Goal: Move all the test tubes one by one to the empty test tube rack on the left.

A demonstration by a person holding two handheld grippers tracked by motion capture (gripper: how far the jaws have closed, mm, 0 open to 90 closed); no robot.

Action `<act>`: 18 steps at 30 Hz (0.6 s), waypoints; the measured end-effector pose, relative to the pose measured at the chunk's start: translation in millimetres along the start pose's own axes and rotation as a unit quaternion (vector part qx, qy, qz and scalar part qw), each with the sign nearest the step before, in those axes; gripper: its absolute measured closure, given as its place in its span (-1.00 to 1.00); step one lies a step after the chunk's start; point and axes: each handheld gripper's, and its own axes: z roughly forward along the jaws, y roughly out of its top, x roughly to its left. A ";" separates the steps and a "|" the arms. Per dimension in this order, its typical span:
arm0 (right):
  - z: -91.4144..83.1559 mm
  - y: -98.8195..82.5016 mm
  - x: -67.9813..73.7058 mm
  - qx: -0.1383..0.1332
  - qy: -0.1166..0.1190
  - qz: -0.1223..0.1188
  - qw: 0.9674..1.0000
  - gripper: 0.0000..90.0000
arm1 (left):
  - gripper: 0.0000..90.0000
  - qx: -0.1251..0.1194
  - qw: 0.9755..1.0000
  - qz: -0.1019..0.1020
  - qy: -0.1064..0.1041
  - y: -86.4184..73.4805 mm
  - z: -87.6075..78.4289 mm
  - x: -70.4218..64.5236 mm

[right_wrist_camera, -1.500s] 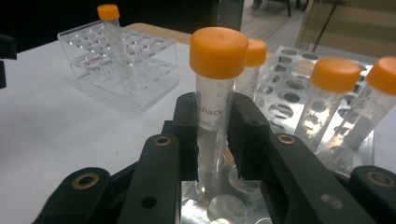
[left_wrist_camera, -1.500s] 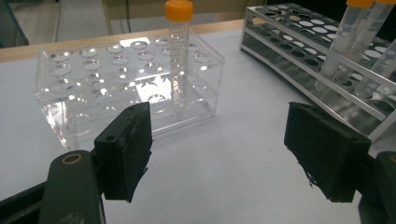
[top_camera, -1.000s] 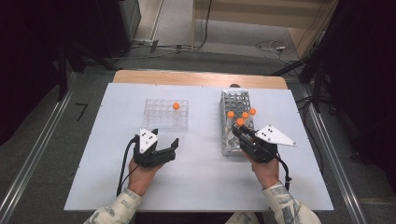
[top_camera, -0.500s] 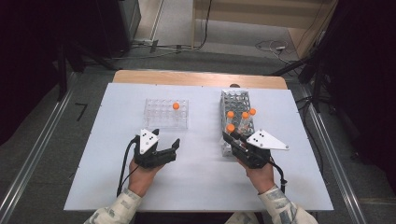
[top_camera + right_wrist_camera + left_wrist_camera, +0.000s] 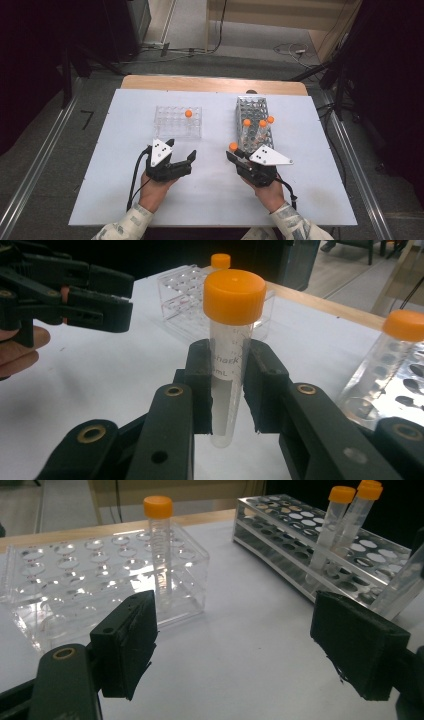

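Note:
My right gripper [image 5: 235,156] [image 5: 227,387] is shut on a clear tube with an orange cap [image 5: 231,347] [image 5: 233,147], held upright just left of the metal rack [image 5: 253,120]. That rack holds three more orange-capped tubes [image 5: 260,125] [image 5: 332,520]. A clear plastic rack [image 5: 177,121] [image 5: 90,575] stands at the left with one orange-capped tube [image 5: 188,114] [image 5: 159,545] in it. My left gripper [image 5: 181,151] [image 5: 235,645] hovers open in front of the clear rack with nothing between its pads.
The white table top [image 5: 210,190] has bare room between the two racks and in front of the hands. A wooden strip [image 5: 210,84] runs along the far edge. Cables [image 5: 135,175] trail from both grippers.
My right gripper has drawn back toward the person and leftward from the metal rack, carrying the tube with it. The left gripper has hardly moved.

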 end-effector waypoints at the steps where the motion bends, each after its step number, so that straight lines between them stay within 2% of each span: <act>1: 1.4 -0.8 1.7 0.002 0.002 0.000 1.000 0.58 | -0.56 0.000 1.000 0.001 -0.003 0.6 -0.5 -1.1; 12: 13.5 -8.4 13.4 0.021 0.018 -0.008 1.000 0.58 | -0.55 -0.010 1.000 -0.003 -0.029 6.1 -3.9 -11.4; 18: 19.2 -10.2 20.4 0.028 0.030 -0.012 0.999 0.58 | -0.55 -0.012 0.999 0.009 -0.053 9.3 -4.5 -22.2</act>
